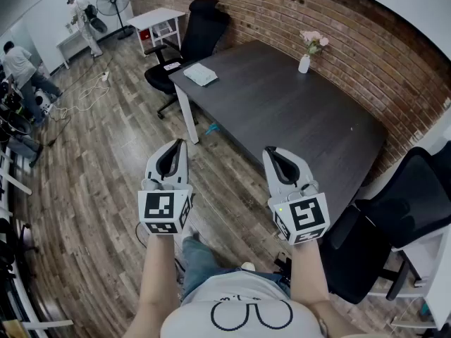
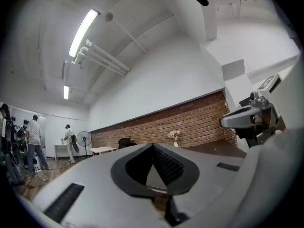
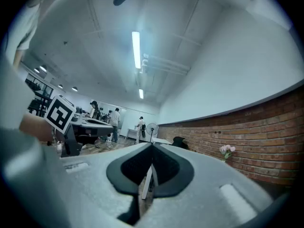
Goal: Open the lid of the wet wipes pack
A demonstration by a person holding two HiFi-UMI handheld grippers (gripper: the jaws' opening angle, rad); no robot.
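The wet wipes pack (image 1: 201, 74), pale and flat, lies near the far left corner of the dark table (image 1: 296, 111). Both grippers are held level over the wooden floor, well short of the table and far from the pack. In the head view my left gripper (image 1: 173, 151) and my right gripper (image 1: 277, 155) sit side by side. My left gripper (image 2: 153, 147) has its jaws together with nothing between them in its own view. The same holds for my right gripper (image 3: 152, 147). The pack shows in neither gripper view.
A white vase with pink flowers (image 1: 304, 62) stands at the table's far edge by the brick wall. One black office chair (image 1: 201, 27) is behind the table's left end, another (image 1: 394, 217) at my right. People (image 1: 21, 65), a fan (image 1: 113, 2) and a white desk (image 1: 158, 21) are far left.
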